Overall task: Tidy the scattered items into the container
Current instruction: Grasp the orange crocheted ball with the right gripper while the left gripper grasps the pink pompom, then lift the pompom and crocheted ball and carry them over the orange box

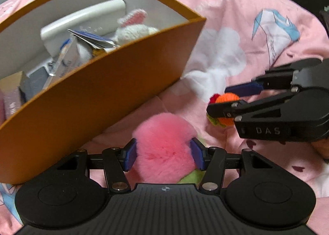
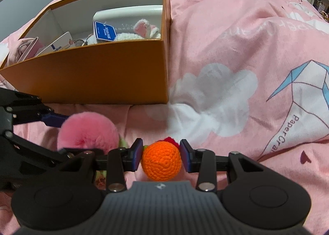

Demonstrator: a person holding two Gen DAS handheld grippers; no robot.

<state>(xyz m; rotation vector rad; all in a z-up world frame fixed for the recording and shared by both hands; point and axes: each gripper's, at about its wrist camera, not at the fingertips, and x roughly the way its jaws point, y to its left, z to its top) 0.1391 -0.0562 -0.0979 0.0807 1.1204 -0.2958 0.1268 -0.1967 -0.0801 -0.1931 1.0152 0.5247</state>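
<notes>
fingers [image 1: 130,153] of left gripper [image 1: 163,153] set on either side of pink pompom [image 1: 164,146], blue pads touching the fur at its 9 and 3 o'clock sides; grasping it, though how firmly cannot be told. seen from the right wrist at 9 o'clock, with one blue pad behind the fluff and the other finger in front. green bit [image 1: 190,176] peeking from under the pompom at 5 o'clock.

fingers [image 2: 137,153] of right gripper [image 2: 161,153] closed on orange crochet ball [image 2: 161,160], pads pressed to its 9 and 3 o'clock sides; red tuft [image 2: 171,140] at its 1 o'clock. from the left wrist, clamped at 3 o'clock, just beside the pompom.

both toys low over pink duvet [image 2: 236,39], outside orange box [image 2: 92,76], which sits at 11 o'clock of both, near but apart. inside the box: white case [image 2: 127,14], crochet rabbit [image 2: 144,29], blue tag [image 2: 104,31], cards and packets.
</notes>
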